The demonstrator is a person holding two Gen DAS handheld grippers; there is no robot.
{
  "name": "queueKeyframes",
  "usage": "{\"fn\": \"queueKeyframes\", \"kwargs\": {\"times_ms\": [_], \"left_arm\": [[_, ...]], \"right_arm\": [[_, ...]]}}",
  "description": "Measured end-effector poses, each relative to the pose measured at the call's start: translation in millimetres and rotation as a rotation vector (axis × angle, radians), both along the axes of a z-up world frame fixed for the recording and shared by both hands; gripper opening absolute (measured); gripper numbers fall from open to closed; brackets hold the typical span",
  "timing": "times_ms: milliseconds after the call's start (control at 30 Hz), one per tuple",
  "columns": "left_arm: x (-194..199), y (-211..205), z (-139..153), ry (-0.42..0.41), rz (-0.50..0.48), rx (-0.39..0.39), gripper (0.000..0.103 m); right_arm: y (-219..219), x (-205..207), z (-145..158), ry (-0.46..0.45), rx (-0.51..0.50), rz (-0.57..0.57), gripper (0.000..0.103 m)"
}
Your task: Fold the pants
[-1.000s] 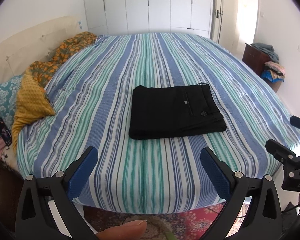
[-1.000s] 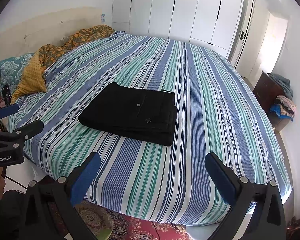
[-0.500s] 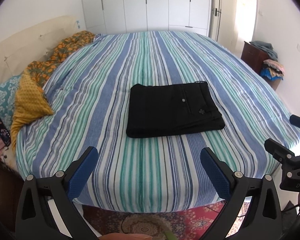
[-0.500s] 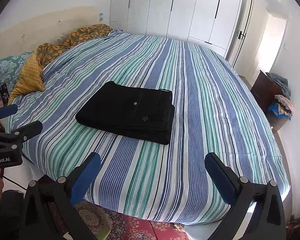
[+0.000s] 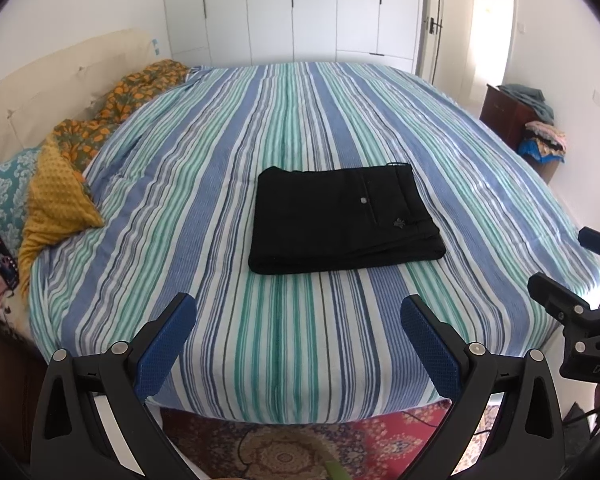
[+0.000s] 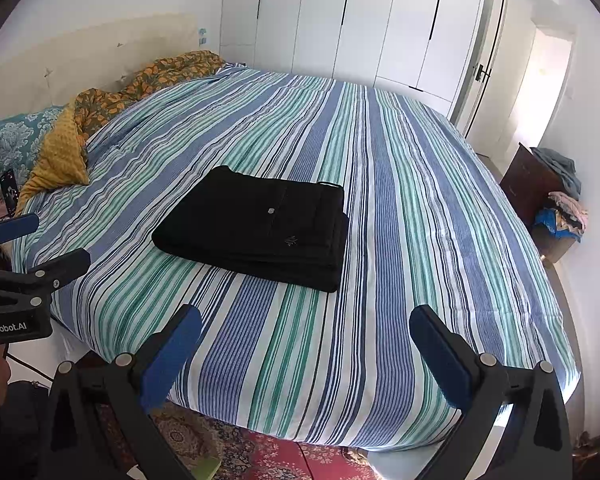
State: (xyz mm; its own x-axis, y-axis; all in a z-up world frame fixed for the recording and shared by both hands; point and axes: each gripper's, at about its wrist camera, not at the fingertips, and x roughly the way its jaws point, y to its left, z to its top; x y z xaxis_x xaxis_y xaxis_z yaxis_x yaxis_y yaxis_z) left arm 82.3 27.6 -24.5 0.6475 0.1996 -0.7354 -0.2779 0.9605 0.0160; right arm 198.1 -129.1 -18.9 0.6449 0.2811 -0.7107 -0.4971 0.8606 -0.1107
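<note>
Folded pants [image 5: 342,220] (underside hidden) between gaping, empty claws.

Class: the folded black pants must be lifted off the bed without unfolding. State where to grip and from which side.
Grip the folded black pants at the thick stacked near edge, coming in low from the foot of the bed. There the layers lie flush, so the open tongs can pinch them all together.

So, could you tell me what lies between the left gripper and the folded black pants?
Only bare striped bedspread lies between the open left gripper and the black pants, as the left wrist view shows.
</note>
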Motion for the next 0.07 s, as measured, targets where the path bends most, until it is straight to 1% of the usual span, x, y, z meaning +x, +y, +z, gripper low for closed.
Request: {"fn": "queueKeyframes", "kwargs": {"times_ms": [67], "left_arm": [[-0.6,-2.1,1.8,-0.003,-0.001,0.016,0.102]], "right_arm": [[-0.2,-1.1,1.3,-0.006,0.001,-0.003,0.103]]}}
